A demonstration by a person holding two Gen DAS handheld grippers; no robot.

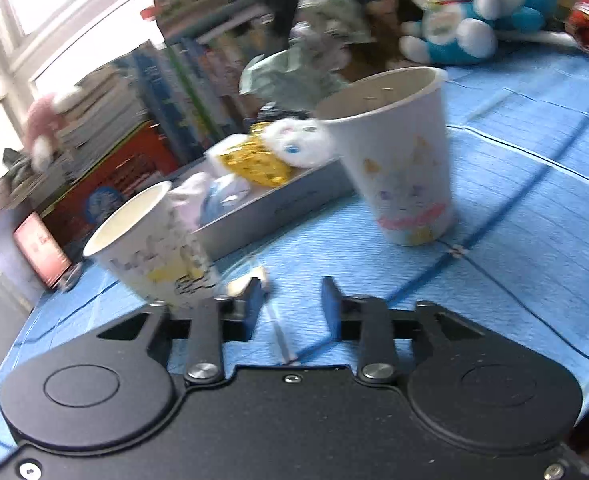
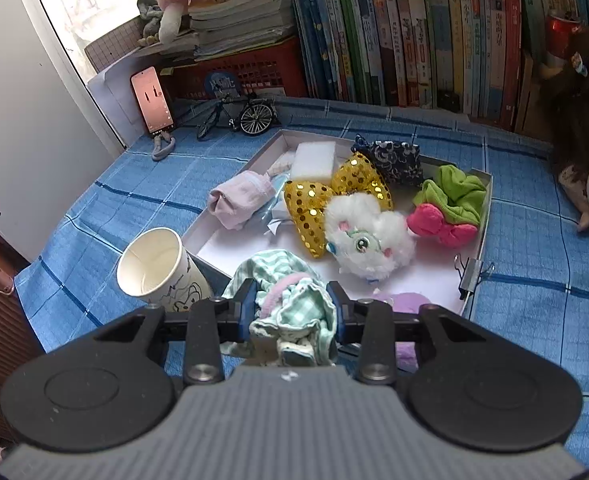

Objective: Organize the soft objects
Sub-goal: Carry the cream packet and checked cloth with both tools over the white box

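Blue checked cloth (image 2: 534, 320) over the table, with a white tray (image 2: 487, 200) mid-table holding a sponge (image 2: 314, 160), gold bow (image 2: 334, 192), white plush (image 2: 370, 236), pink roll (image 2: 240, 198) and green scrunchie (image 2: 454, 192); books (image 2: 394, 32) walling the far edge, a cup (image 2: 158, 268) tight against the tray's near-left corner. Open cloth right of the tray and between the two cups (image 1: 398, 152) in the left view. Right gripper (image 2: 292, 304) clamped on a green checked cloth (image 2: 294, 312) at the tray's near edge; left gripper (image 1: 292, 300) parted and empty, just beside the tilted cup (image 1: 154, 248).
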